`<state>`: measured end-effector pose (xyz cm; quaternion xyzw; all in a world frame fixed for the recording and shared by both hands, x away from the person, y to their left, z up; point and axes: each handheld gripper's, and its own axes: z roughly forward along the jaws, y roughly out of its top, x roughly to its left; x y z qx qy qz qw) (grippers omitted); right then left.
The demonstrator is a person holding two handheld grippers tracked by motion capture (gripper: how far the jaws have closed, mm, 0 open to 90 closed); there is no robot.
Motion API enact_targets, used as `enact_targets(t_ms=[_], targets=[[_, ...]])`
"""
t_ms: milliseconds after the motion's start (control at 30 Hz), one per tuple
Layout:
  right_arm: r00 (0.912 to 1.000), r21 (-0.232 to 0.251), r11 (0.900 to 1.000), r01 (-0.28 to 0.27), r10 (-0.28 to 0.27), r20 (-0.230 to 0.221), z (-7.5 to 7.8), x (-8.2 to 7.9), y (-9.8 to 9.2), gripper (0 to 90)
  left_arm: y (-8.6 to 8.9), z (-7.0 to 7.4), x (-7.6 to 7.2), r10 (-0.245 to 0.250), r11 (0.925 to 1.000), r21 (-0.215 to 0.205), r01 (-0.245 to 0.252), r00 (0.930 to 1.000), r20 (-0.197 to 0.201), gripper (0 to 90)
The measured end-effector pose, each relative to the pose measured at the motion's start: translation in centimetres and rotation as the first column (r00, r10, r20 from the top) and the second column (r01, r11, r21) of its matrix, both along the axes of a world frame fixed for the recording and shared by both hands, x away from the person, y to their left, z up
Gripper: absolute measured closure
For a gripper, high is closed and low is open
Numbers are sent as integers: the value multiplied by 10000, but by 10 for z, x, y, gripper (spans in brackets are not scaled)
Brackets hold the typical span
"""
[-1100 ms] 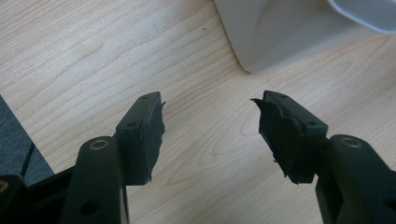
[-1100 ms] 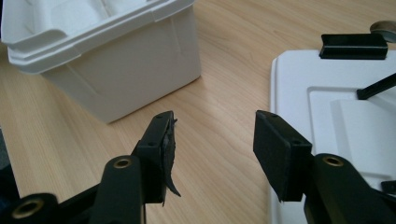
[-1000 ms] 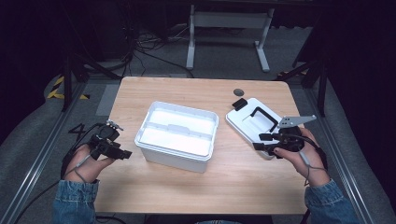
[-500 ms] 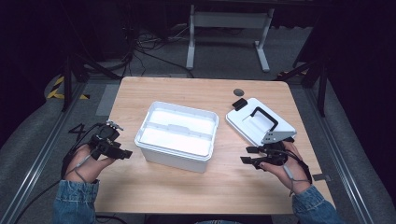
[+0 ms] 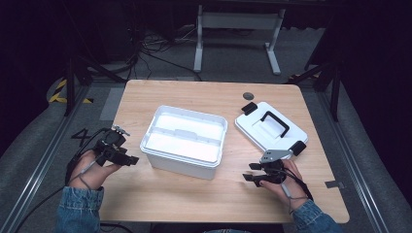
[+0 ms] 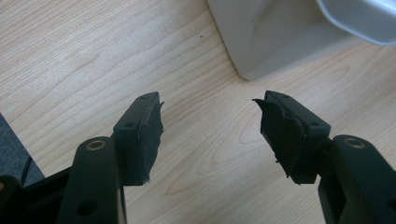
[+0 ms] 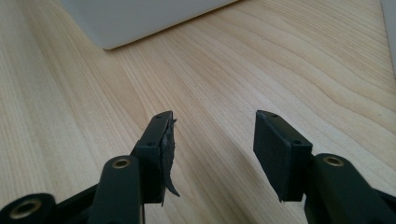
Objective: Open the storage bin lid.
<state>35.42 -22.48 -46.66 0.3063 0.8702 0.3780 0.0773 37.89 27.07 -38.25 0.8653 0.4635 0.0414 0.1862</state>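
A white plastic box [image 5: 184, 141] stands open in the middle of the wooden table [image 5: 194, 199]. Its white lid [image 5: 269, 127], with a black handle and black clips, lies flat to the right of the box. My left gripper [image 5: 130, 159] rests at the table's left edge, pointing at the box's left wall, open and empty. In the left gripper view the box corner [image 6: 280, 42] lies just beyond the jaws. My right gripper [image 5: 248, 172] sits low over the table in front of the lid, pointing left, open and empty. The box's lower edge [image 7: 140, 18] shows ahead of it.
A small dark round disc [image 5: 248, 95] lies near the table's far edge, behind the lid. A white metal stand [image 5: 238, 29] rises on the floor beyond the table. Cables trail on the floor at left. Bare wood stretches along the front of the table.
My right gripper has drawn back from the lid's front corner, moving left and toward the front edge, and now sits in front of the lid. The left gripper has not moved.
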Motion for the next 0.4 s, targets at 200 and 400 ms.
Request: enact_targets(t_ms=[200, 400], targets=[[9988, -355, 9993, 105, -88, 479, -4, -2, 5, 483, -1, -1, 0, -15, 10000, -52, 15, 10000, 13, 392], [9981, -256, 9994, 247, -232, 574, -8, -1, 3, 478, -2, -3, 1, 57, 10000, -30, -57, 10000, 72, 392]])
